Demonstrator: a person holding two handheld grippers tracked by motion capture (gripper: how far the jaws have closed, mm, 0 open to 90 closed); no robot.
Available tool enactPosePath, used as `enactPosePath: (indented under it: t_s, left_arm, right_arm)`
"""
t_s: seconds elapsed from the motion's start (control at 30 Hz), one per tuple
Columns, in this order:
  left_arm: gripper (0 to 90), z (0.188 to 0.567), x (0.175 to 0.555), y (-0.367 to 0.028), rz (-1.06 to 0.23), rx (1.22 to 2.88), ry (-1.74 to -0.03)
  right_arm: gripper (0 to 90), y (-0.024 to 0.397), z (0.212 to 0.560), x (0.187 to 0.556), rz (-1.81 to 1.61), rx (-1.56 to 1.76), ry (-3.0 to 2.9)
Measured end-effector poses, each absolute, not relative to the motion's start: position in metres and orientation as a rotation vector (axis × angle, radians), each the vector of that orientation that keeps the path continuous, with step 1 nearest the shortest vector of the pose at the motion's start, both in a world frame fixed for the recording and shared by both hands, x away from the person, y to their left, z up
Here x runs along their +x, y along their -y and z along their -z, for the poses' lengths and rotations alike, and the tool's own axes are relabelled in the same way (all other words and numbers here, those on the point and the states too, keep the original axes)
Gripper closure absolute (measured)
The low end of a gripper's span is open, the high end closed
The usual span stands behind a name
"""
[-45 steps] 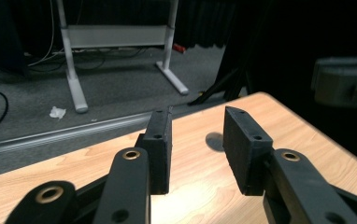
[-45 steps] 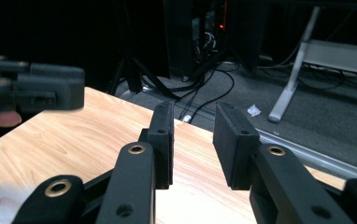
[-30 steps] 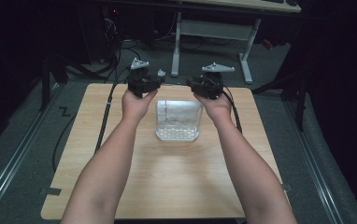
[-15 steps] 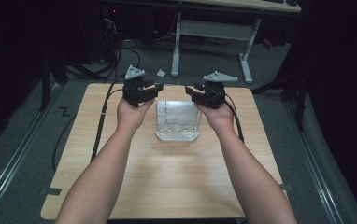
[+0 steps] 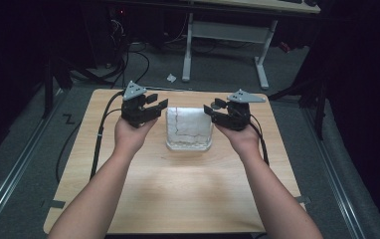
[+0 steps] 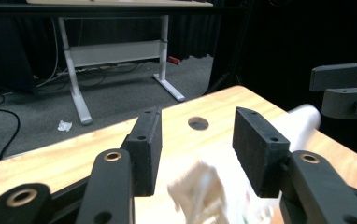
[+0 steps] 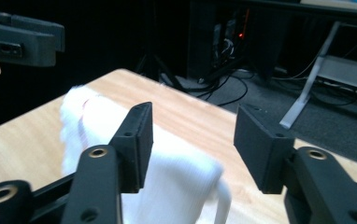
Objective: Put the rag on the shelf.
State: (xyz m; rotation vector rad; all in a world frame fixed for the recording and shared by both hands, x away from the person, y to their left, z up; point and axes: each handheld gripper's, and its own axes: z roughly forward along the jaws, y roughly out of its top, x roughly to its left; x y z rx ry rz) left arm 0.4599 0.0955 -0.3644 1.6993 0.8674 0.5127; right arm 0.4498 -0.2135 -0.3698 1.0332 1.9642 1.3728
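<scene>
The left gripper [image 5: 154, 106] stands released, its jaws having just been opening, with nothing pressed between the pads; in the left gripper view [image 6: 197, 154] the white cloth [image 6: 200, 191] lies blurred below the gap. The right gripper [image 5: 212, 110] is likewise released, jaws just opened wider, holding nothing [image 7: 193, 140]. The white cloth [image 5: 188, 122] drapes over a clear container [image 5: 189, 145] at the wooden table's [image 5: 178, 199] centre, toward twelve o'clock. The left gripper sits at the container's nine o'clock, the right at three o'clock, both just beside it.
</scene>
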Motion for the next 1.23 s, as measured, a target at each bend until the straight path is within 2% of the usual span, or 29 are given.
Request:
enactPosePath:
  t_s: [0.23, 0.5, 0.63, 0.77, 0.87, 0.9, 0.93, 0.97, 1.03, 1.13, 1.23]
  left_arm:
    - [50.7, 0.392, 0.426, -0.111, -0.509, 1.75, -0.85]
    - [48.7, 0.441, 0.399, -0.126, -0.408, 1.867, -0.874]
    - [48.7, 0.469, 0.377, -0.131, -0.401, 1.95, -0.868]
    - [46.9, 0.498, 0.35, -0.134, -0.319, 1.993, -0.878]
    - [45.8, 0.527, 0.317, -0.132, -0.253, 1.966, -0.89]
    - [49.6, 0.529, 0.312, -0.126, -0.21, 2.002, -0.91]
    - [48.3, 0.527, 0.307, -0.12, -0.185, 2.01, -0.868]
    - [46.5, 0.524, 0.303, -0.118, -0.208, 2.01, -0.819]
    - [46.0, 0.524, 0.306, -0.114, -0.255, 2.04, -0.816]
    - [44.0, 0.528, 0.315, -0.118, -0.182, 1.996, -0.873]
    - [41.7, 0.529, 0.318, -0.125, -0.209, 1.998, -0.884]
  right_arm:
    - [41.9, 0.218, 0.388, 0.416, -1.325, 1.005, -1.994]
    - [39.7, 0.216, 0.419, 0.385, -1.305, 0.983, -2.048]
    - [38.8, 0.21, 0.442, 0.371, -1.264, 0.971, -2.106]
    - [38.4, 0.205, 0.471, 0.356, -1.22, 0.995, -2.162]
    - [37.5, 0.204, 0.498, 0.34, -1.194, 1.026, -2.197]
    - [38.3, 0.207, 0.51, 0.332, -1.19, 1.028, -2.175]
    - [41.7, 0.211, 0.523, 0.324, -1.201, 1.04, -2.156]
    - [36.6, 0.213, 0.528, 0.324, -1.177, 1.093, -2.265]
    - [39.2, 0.214, 0.527, 0.323, -1.16, 1.079, -2.247]
    - [38.4, 0.221, 0.527, 0.325, -1.23, 1.164, -2.214]
    - [38.4, 0.218, 0.527, 0.323, -1.187, 1.098, -2.214]
